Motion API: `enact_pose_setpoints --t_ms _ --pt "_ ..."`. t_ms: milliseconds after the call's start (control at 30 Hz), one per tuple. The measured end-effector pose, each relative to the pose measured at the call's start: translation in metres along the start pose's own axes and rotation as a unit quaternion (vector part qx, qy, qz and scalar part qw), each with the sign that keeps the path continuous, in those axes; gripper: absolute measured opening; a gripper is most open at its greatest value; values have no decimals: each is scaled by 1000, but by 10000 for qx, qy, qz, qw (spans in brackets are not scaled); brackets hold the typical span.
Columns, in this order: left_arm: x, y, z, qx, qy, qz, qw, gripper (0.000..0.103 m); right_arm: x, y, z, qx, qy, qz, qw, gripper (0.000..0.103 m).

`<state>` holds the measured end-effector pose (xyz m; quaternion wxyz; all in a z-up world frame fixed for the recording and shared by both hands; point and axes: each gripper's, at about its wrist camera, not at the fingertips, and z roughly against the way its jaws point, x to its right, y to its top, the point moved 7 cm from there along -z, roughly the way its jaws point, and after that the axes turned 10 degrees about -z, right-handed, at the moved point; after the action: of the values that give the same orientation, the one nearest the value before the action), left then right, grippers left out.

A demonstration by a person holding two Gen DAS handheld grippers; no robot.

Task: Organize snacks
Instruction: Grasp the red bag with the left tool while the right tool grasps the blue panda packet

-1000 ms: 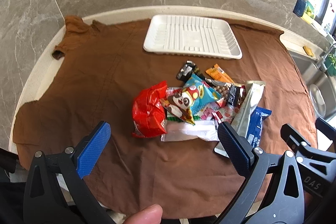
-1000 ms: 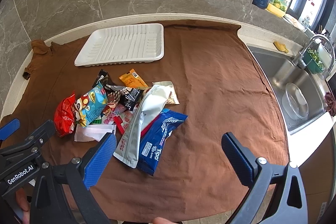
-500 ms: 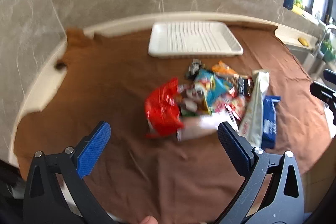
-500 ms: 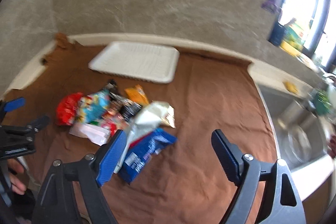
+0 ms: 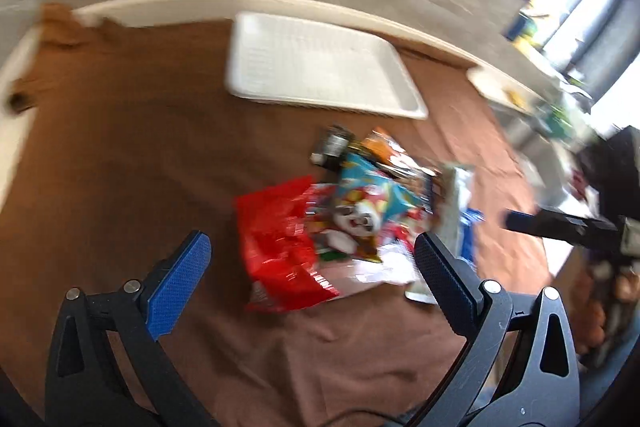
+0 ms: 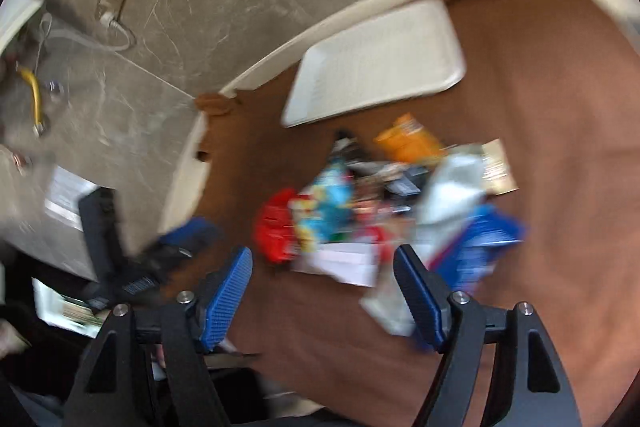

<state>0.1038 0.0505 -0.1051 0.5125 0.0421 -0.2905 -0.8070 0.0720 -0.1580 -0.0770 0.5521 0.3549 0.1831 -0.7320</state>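
Both views are blurred. My left gripper (image 5: 308, 269) has its fingers spread wide, gripping nothing, above the red packet (image 5: 280, 247) at the near-left edge of the snack pile (image 5: 360, 211). My right gripper (image 6: 322, 287) is closing its fingers, nothing pressed between them, over the pile's near side. The pile lies on the brown cloth (image 5: 120, 155) covering the surface, just in front of the white tray (image 5: 320, 67).

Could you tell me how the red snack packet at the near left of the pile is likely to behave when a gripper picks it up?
The red snack packet looks puffy and crinkled, so it is probably light and will crumple rather than hold its shape. Its glossy film may slip between pads. It overlaps neighbouring packets, so lifting it could drag them.
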Motion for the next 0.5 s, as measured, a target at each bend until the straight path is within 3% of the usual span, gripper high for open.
enact_pose_setpoints --t_ms 67,167,267,333,400,500 --pt "-9 3 -11 -170 -71 -98 9998 102 -7 2 -17 -86 73 -157 9998 76" --pt "-26 0 -25 -349 -371 117 9986 102 -8 8 -43 -130 -132 -412 9990 66" --pt "-38 -2 -35 -437 -608 212 9970 100 0 8 -59 -109 -380 -721 9966 64" --pt "-42 -4 -41 -554 -716 178 9957 88 7 10 -65 -51 -467 -956 9943 64" --pt "-45 -7 -51 -722 -821 186 9938 62 13 10 -76 -74 -590 -1163 9914 64" --pt "-48 -13 -65 -935 -922 205 9911 55 18 11 -83 -106 -674 -1269 9896 63"
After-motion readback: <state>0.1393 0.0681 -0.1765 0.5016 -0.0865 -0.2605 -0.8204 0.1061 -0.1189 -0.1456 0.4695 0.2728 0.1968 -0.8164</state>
